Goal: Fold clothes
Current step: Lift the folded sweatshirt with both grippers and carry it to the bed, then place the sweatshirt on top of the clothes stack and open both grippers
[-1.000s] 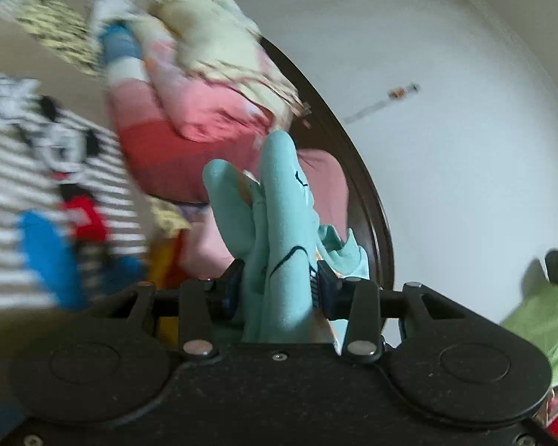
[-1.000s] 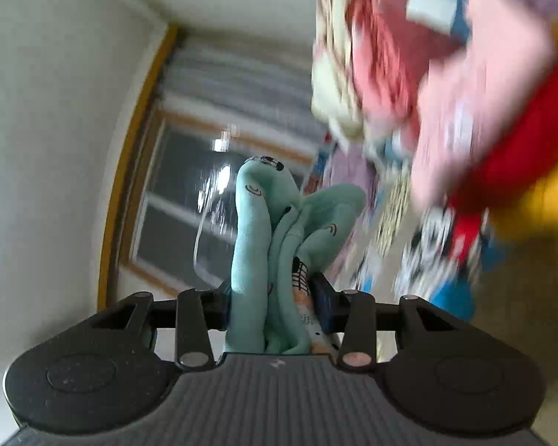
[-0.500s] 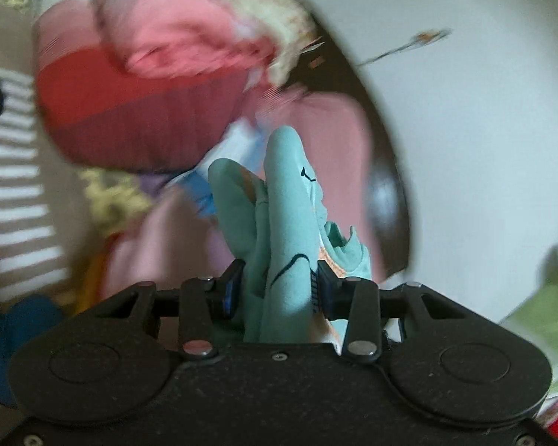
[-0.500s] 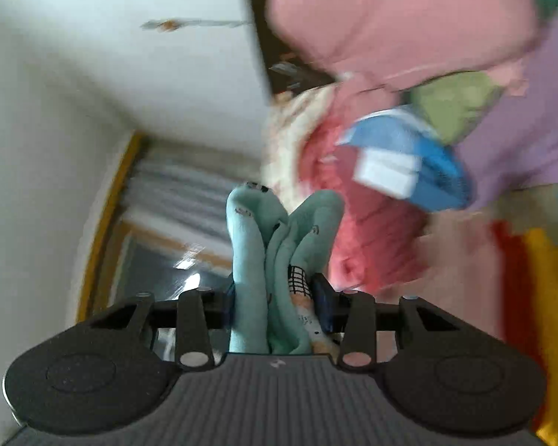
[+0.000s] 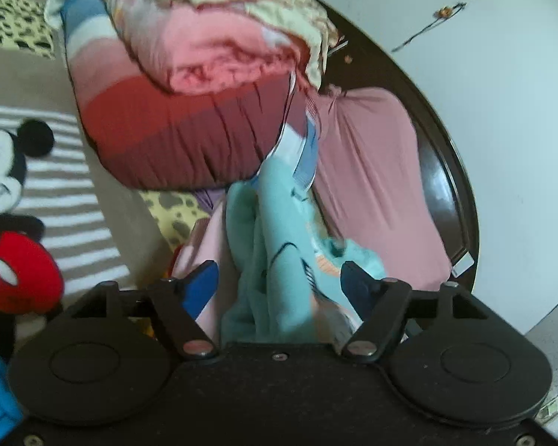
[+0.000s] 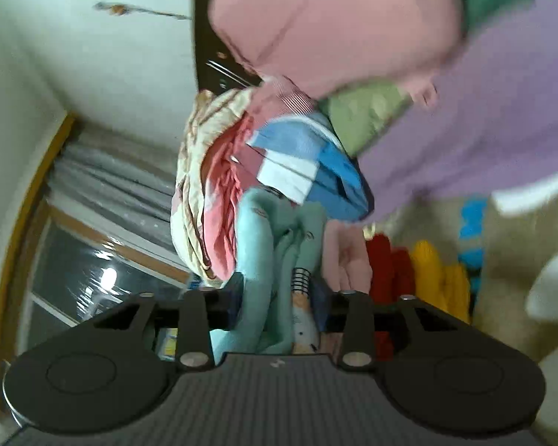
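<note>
A bunched teal garment [image 5: 279, 260] with small printed marks lies between the fingers of my left gripper [image 5: 281, 278], whose jaws stand apart, the blue pads clear of the cloth. The garment rests against a pile of clothes on the bed. In the right wrist view the same teal garment [image 6: 268, 260] is pinched in my right gripper [image 6: 275, 299], whose jaws are closed on it.
A stack of folded bedding, red, pink and cream [image 5: 204, 85], and a pink pillow [image 5: 375, 186] lie against the dark headboard [image 5: 446, 171]. A Mickey Mouse striped sheet [image 5: 37, 193] covers the bed. Lilac [image 6: 465, 119], blue-white [image 6: 308, 171], red and yellow clothes [image 6: 427, 271] crowd the right view.
My left gripper's jaws have opened off the teal garment. Both grippers moved down toward the clothes pile with it; the right one stays closed on the cloth.
</note>
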Available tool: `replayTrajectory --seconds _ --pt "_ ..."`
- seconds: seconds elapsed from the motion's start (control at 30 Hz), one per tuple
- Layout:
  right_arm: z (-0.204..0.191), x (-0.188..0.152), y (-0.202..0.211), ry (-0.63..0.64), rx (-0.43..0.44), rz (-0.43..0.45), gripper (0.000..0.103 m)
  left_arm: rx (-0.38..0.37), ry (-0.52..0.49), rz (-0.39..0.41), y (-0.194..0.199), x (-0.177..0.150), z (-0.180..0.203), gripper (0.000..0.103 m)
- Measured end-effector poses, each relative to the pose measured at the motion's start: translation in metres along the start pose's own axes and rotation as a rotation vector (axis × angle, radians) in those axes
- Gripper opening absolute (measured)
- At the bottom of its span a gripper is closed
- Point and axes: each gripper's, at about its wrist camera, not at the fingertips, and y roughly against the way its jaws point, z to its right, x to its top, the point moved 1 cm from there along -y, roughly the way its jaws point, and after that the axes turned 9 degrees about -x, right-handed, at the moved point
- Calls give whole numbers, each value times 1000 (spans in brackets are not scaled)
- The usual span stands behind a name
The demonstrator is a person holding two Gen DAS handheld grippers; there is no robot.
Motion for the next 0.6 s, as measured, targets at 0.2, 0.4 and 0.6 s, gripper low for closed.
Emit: replayTrajectory --seconds 0.2,0.4,0.6 --pt "-31 -3 63 197 -33 72 45 33 -40 28 34 -12 26 76" --pt "-64 -24 109 339 -116 39 83 146 -294 -6 61 -33 88 102" --pt "-102 -44 147 434 -163 39 103 338 -561 -48 90 -59 143 103"
